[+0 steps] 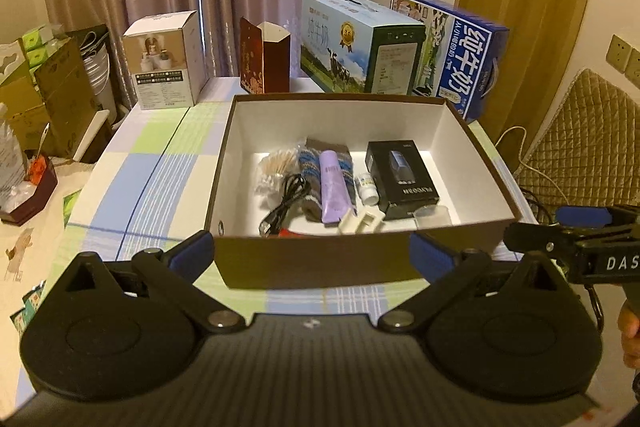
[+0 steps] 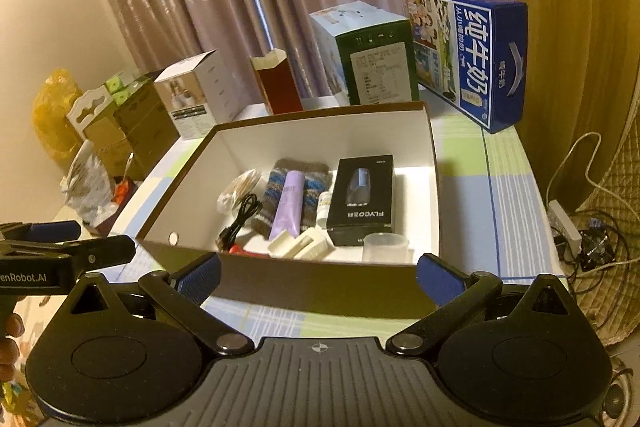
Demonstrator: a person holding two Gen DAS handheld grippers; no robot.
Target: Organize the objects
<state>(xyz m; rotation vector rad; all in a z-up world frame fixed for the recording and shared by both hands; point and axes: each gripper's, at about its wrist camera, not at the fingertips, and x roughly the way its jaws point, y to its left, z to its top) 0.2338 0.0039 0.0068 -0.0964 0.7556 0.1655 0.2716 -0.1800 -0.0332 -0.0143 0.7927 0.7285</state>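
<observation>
An open brown box with a white inside (image 1: 472, 147) (image 2: 424, 163) stands on the checked tablecloth. In it lie a black shaver box (image 1: 400, 179) (image 2: 362, 199), a purple tube (image 1: 334, 187) (image 2: 289, 205) on a knitted sock, a black cable (image 1: 286, 201) (image 2: 240, 217), cotton swabs (image 1: 274, 169), a small white bottle (image 1: 367, 189), white plastic pieces (image 1: 360, 221) (image 2: 300, 243) and a clear cup (image 2: 385, 247). My left gripper (image 1: 312, 255) is open and empty in front of the box's near wall. My right gripper (image 2: 318, 279) is open and empty, also before the near wall.
Behind the box stand a white carton (image 1: 164, 63), a dark red paper bag (image 1: 266, 59), and two milk cartons (image 1: 360, 43) (image 2: 472, 55). Cardboard boxes and bags (image 1: 44, 95) crowd the left. Cables and a power strip (image 2: 568, 227) lie right of the table.
</observation>
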